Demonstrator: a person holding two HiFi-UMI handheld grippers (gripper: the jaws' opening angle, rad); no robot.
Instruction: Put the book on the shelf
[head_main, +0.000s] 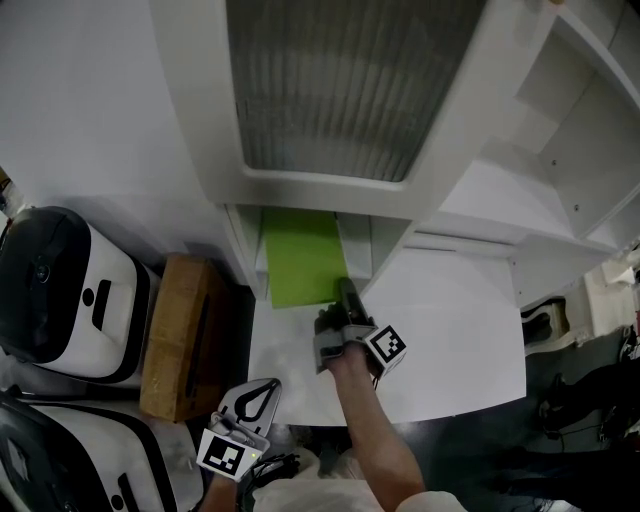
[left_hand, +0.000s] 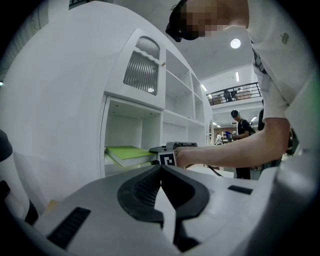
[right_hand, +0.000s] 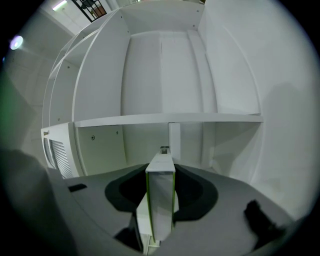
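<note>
Book (head_main: 303, 258) green overhead, edge-on between right fingers (right_hand: 196, 194)

The right arm (head_main: 372, 430) stretches forward, the right tool (head_main: 344, 296) at its end held level, jaws clamped on the edge of a green book (head_main: 303, 258). The left tool (head_main: 268, 388) sits low by the body, jaws pressed together with nothing between them.

Round ceiling light (left_hand: 235, 43), balcony railing (left_hand: 235, 92), dark floor (head_main: 490, 450)
</note>
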